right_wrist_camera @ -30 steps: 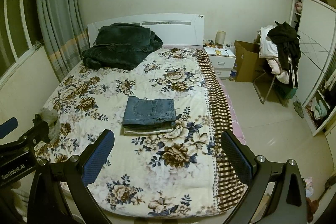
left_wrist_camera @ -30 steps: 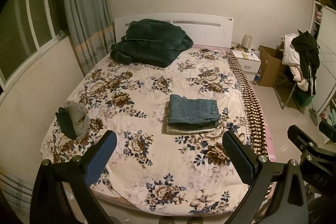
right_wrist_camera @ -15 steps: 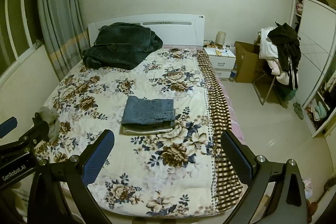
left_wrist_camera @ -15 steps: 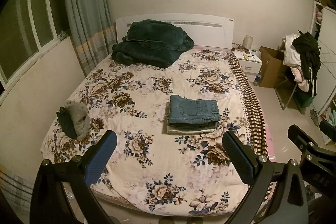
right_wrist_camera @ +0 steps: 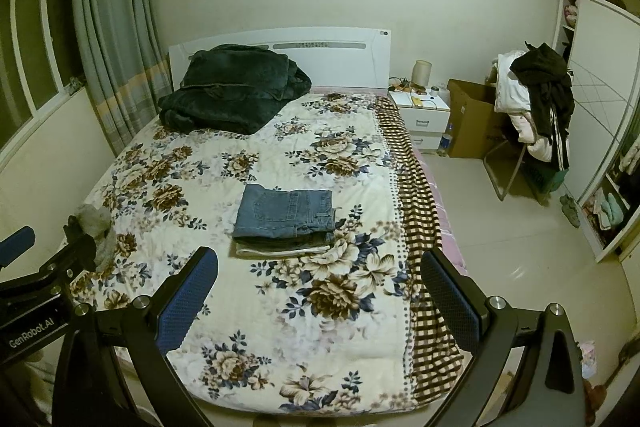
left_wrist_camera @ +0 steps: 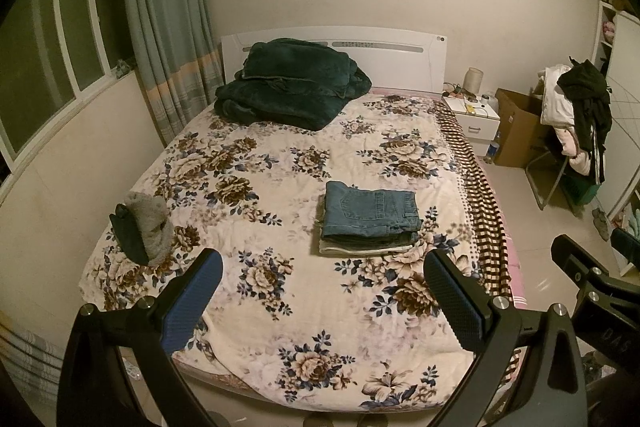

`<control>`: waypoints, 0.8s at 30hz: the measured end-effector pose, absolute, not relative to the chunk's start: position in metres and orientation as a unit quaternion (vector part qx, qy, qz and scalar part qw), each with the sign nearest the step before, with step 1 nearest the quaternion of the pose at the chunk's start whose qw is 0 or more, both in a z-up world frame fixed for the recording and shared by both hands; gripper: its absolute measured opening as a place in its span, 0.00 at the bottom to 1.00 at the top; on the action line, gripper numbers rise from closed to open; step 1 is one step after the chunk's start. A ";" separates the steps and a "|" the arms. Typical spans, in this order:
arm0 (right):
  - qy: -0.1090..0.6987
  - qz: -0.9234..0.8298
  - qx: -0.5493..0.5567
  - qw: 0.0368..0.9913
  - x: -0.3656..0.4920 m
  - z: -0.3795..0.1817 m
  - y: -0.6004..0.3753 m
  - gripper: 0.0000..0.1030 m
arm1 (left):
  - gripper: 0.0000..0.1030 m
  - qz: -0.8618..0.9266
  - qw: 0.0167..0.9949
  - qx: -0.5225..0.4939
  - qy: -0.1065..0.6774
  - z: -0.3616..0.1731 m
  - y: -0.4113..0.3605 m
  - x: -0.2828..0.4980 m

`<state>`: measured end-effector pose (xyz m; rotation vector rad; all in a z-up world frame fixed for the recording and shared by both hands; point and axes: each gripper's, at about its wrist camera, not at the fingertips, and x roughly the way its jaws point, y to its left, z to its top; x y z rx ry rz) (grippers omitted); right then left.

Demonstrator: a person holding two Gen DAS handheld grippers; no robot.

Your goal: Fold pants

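Observation:
Folded blue jeans (left_wrist_camera: 370, 213) lie on top of a small stack of folded pants in the middle of the bed with the floral blanket (left_wrist_camera: 280, 267); the stack also shows in the right wrist view (right_wrist_camera: 285, 217). My left gripper (left_wrist_camera: 324, 301) is open and empty, held back above the foot of the bed. My right gripper (right_wrist_camera: 320, 301) is open and empty too, to the right of the left one. Both are well short of the stack.
A dark green blanket (left_wrist_camera: 288, 87) is piled at the headboard. A small grey and dark garment heap (left_wrist_camera: 142, 227) lies at the bed's left edge. A nightstand (right_wrist_camera: 420, 111), a cardboard box (right_wrist_camera: 472, 119) and a chair loaded with clothes (right_wrist_camera: 536, 107) stand right of the bed.
Both grippers have drawn slightly back and up from the bed; the view of the bed shifted a little. The jeans stack has not moved.

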<state>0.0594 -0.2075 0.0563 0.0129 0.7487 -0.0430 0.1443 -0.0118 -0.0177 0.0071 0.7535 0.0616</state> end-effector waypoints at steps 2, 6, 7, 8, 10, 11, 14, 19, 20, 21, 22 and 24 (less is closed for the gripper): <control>0.366 -0.020 0.006 0.930 0.060 0.056 -0.207 1.00 | 1.00 0.033 0.930 0.005 0.365 -0.016 -0.011 0.143; 0.367 -0.020 0.006 0.930 0.060 0.056 -0.208 1.00 | 1.00 0.034 0.931 0.005 0.365 -0.016 -0.010 0.142; 0.367 -0.019 0.006 0.930 0.060 0.057 -0.207 1.00 | 1.00 0.033 0.931 0.004 0.365 -0.015 -0.010 0.142; 0.366 -0.019 0.005 0.930 0.060 0.057 -0.207 1.00 | 1.00 0.032 0.930 0.004 0.365 -0.016 -0.009 0.142; 0.367 -0.019 0.005 0.930 0.060 0.057 -0.208 1.00 | 1.00 0.032 0.930 0.006 0.366 -0.016 -0.010 0.142; 0.367 -0.019 0.006 0.930 0.060 0.057 -0.208 1.00 | 1.00 0.032 0.930 0.006 0.365 -0.015 -0.010 0.142; 0.367 -0.019 0.005 0.930 0.060 0.057 -0.208 1.00 | 1.00 0.033 0.930 0.005 0.365 -0.016 -0.011 0.142; 0.366 -0.018 0.006 0.930 0.060 0.057 -0.208 1.00 | 1.00 0.033 0.931 0.005 0.365 -0.016 -0.010 0.142; 0.366 -0.018 0.005 0.930 0.060 0.057 -0.208 1.00 | 1.00 0.033 0.931 0.005 0.365 -0.016 -0.010 0.142; 0.366 -0.018 0.005 0.930 0.060 0.056 -0.208 1.00 | 1.00 0.033 0.931 0.005 0.364 -0.017 -0.011 0.141; 0.366 -0.018 0.006 0.930 0.060 0.056 -0.209 1.00 | 1.00 0.032 0.931 0.005 0.364 -0.017 -0.011 0.142; 0.366 -0.018 0.005 0.931 0.060 0.056 -0.209 1.00 | 1.00 0.033 0.931 0.008 0.364 -0.016 -0.011 0.141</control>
